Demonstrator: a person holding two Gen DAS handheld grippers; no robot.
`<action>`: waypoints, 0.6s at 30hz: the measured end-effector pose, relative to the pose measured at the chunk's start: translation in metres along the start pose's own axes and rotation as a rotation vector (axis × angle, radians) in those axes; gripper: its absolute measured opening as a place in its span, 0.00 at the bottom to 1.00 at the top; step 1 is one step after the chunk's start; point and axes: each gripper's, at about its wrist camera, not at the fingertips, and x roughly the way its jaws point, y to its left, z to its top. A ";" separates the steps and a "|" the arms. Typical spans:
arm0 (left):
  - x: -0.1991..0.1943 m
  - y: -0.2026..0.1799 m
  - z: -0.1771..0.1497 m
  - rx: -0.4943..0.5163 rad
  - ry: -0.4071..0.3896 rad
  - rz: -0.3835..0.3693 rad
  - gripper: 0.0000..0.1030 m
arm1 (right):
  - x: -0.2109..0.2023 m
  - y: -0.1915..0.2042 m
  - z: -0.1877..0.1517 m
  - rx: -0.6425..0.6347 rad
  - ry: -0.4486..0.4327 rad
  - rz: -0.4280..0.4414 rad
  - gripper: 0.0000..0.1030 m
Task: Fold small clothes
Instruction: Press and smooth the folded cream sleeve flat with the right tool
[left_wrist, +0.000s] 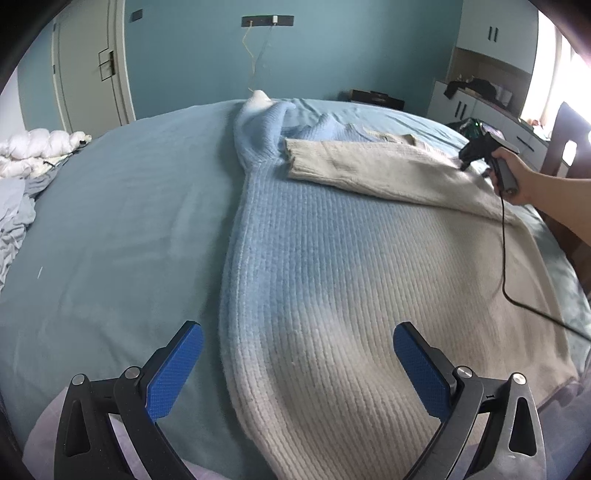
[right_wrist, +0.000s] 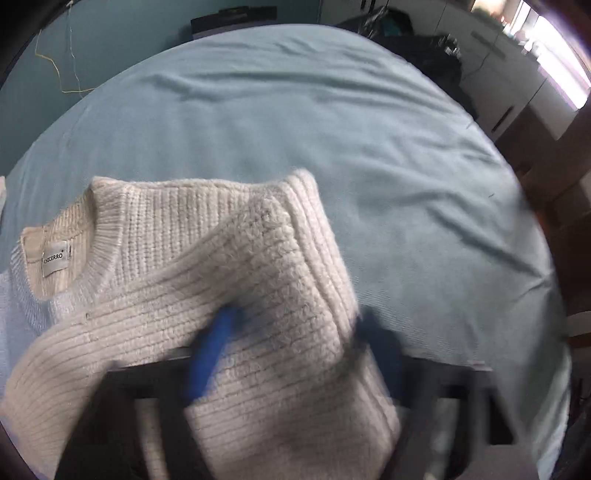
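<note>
Item: one ribbed knit sweater (left_wrist: 332, 280), blue fading to cream, lying flat on the bed (left_wrist: 110, 229), which has a pale blue cover. Its cream sleeve (left_wrist: 369, 170) is folded across the chest; the blue sleeve (left_wrist: 258, 125) lies bunched toward the far edge of the bed. My left tool (left_wrist: 297, 354) hovers above the hem end with its blue pads spread wide, grasping nothing. My right tool (right_wrist: 295, 336) is at the shoulder end, beside the collar (right_wrist: 107, 236) and its white label (right_wrist: 55, 260); cream knit lies between its blurred blue pads, but I cannot tell whether they are clenched on it. A black cable (left_wrist: 506, 258) trails from the right tool over the sweater. White bedding (left_wrist: 33, 147) is heaped at the far left.
</note>
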 end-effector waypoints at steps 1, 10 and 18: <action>0.001 0.000 0.000 0.001 0.005 -0.001 1.00 | 0.001 -0.002 0.003 -0.002 -0.027 -0.023 0.27; 0.008 -0.004 0.001 0.008 0.033 0.009 1.00 | 0.004 -0.018 0.030 0.059 -0.039 -0.166 0.52; 0.003 -0.006 0.002 0.017 0.007 0.016 1.00 | -0.065 0.025 -0.049 -0.004 -0.009 0.207 0.65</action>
